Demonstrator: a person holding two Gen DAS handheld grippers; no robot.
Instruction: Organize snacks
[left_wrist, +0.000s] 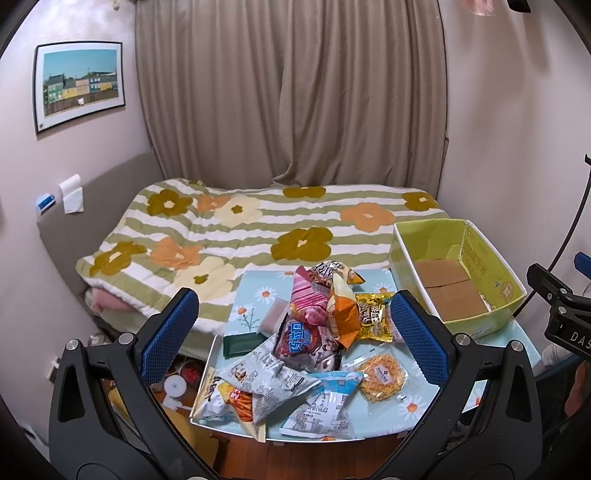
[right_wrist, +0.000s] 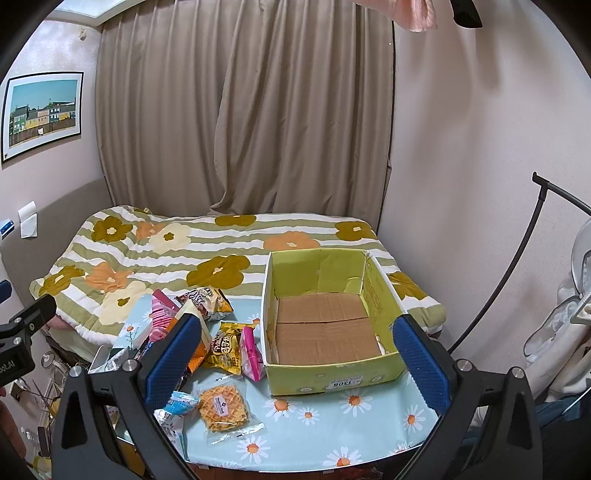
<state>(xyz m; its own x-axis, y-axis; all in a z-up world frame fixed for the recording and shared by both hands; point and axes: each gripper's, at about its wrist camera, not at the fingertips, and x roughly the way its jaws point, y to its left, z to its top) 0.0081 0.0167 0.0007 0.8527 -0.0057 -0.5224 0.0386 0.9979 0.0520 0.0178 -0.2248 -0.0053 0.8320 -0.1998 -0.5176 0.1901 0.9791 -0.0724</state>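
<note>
Progress: barely begun by the look of it; green cardboard box (right_wrist: 332, 376) holds no snacks on its bare brown floor, only something pale and unclear in its near right corner.
Remaining: whole snack pile (left_wrist: 295, 347) to sort, presumably into that box.
Snacks: heaped on the left half of the surface (right_wrist: 369, 413); pink striped packet (left_wrist: 308, 301), yellow bag (left_wrist: 373, 319) and orange bag (left_wrist: 341, 314) on top, newsprint-pattern bags (left_wrist: 266, 376) at the near edge, clear-wrapped waffle (right_wrist: 222, 408) lying flat and apart, nearest the box.
Left claw (left_wrist: 295, 332): blue pads wide apart, empty, hovering above the pile.
Right claw (right_wrist: 299, 365): pads wide apart, empty, framing the near wall of the box.
Surface: daisy-print blue cloth, box on its right side, near the pile but apart from it.
Room: bed with striped flower quilt (right_wrist: 221, 258) just behind, beige curtain (right_wrist: 240, 110), framed picture (left_wrist: 79, 85) on the left wall.
</note>
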